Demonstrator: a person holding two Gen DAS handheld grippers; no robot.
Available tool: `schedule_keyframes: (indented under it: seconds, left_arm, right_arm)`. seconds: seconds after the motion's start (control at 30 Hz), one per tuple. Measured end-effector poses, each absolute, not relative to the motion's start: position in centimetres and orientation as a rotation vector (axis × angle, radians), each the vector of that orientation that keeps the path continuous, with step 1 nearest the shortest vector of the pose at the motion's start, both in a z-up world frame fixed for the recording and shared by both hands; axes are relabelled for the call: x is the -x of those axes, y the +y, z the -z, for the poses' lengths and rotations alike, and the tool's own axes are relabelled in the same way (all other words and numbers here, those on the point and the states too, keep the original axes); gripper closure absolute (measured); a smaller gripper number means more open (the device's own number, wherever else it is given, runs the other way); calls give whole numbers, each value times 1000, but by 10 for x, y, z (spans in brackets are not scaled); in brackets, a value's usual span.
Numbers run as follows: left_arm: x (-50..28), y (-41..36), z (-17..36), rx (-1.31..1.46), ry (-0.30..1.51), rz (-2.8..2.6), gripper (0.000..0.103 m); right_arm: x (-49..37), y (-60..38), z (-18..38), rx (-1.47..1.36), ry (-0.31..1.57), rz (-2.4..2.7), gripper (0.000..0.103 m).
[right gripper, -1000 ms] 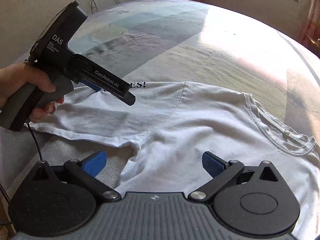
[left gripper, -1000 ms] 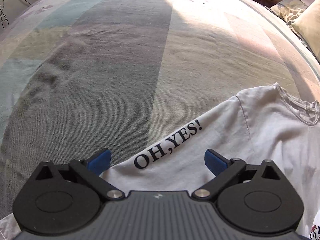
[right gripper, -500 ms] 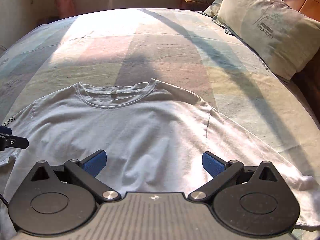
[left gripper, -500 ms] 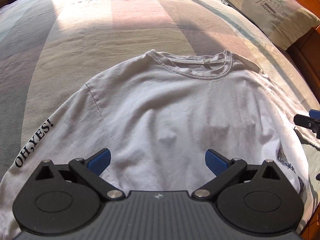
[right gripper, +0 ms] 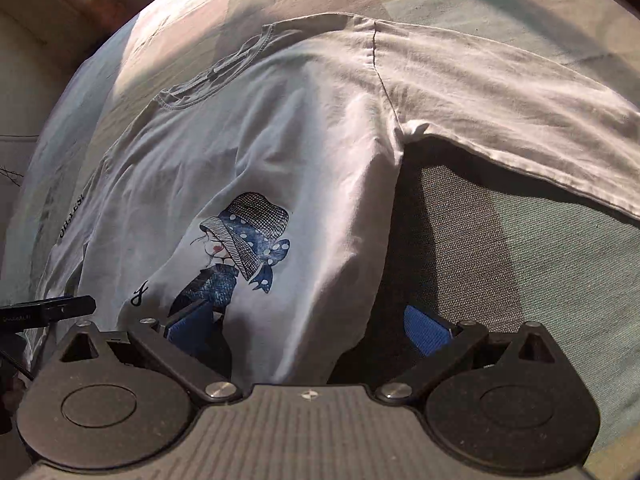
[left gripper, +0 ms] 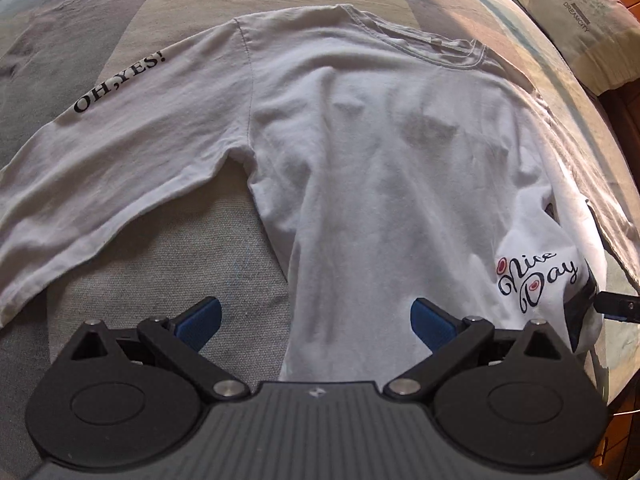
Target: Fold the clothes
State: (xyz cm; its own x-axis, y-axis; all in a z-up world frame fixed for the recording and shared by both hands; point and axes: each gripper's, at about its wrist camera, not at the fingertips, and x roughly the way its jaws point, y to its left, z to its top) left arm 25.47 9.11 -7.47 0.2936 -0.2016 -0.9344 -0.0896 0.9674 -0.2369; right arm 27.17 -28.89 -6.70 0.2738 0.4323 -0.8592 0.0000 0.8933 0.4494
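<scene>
My left hand-held gripper (left gripper: 316,320) and right hand-held gripper (right gripper: 308,328) gape wide over the white shirt (left gripper: 360,168) on the bed (left gripper: 168,272); soft, light cloth, best pinched at its near hem.

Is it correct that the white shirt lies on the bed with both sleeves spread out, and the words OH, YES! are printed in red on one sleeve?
Not quite. The white shirt does lie on the bed with both sleeves spread, but the OH, YES! lettering on the sleeve is black, not red. The left wrist view shows it clearly.
</scene>
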Motion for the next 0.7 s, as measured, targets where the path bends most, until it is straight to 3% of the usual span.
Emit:
schedule_keyframes:
  seconds: [0.13,0.47,0.7]
  left_arm:
    - [-240,94,89,396,1275,68,1]
    - [-237,98,100,641,1309,217,1]
    - [-223,98,106,773,1335,288,1]
  right_arm:
    - [-271,-299,91,-564,1325,-345,0]
    - [-317,-302,112,-815,1234,-501,0]
    - [-272,-300,129,-978,1369,-566,0]
